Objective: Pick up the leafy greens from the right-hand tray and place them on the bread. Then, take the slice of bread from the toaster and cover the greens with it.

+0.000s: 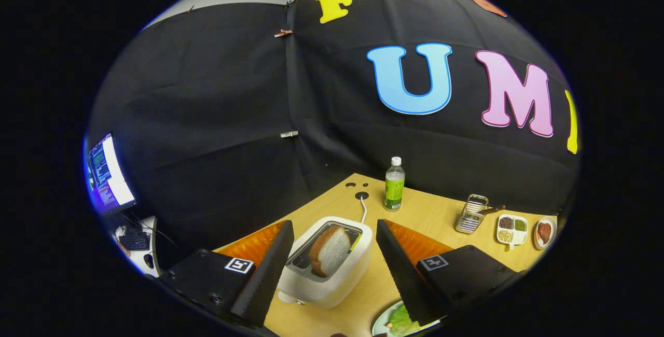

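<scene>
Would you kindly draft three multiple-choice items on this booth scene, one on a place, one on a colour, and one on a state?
1. Where is the slice of bread?
A. standing in the toaster slot
B. lying beside the bottle
C. held by the fingers

2. What colour is the bottle cap?
A. red
B. white
C. black

3. How does the gripper stand?
A. shut on the bread
B. shut on the bottle
C. open, with the toaster between its fingers

Answers:
1 A, the slice rises upright out of the slot.
2 B, a white cap tops the green-labelled bottle beyond the toaster.
3 C, the fingers are wide apart, neither pressing on anything.
</scene>
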Motion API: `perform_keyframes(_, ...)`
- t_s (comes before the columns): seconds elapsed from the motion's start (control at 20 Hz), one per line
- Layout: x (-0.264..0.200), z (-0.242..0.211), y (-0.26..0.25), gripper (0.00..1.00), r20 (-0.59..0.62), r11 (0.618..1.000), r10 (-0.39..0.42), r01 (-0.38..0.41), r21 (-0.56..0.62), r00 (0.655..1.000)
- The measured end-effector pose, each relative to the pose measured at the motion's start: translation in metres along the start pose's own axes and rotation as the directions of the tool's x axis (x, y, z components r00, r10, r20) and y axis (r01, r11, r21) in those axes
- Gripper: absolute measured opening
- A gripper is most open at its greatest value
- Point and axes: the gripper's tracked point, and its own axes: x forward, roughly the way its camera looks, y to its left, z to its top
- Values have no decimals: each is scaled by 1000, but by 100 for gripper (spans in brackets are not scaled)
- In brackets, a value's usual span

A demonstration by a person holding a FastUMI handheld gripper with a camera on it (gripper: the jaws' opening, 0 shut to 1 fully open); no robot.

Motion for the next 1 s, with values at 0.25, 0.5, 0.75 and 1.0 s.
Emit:
perform_keyframes(0.25, 54, -42, 0, 99, -112, 997, -74, 72, -22, 991)
perform_keyframes(0.5, 80, -68, -11, 95, -188, 986, -162, 167, 9, 969)
perform_keyframes(0.75, 81, -87, -20, 54, -247, 971, -212, 232, 54, 946)
perform_keyframes(1.0, 77, -90, -20, 17, -272, 945, -211, 268, 190, 939)
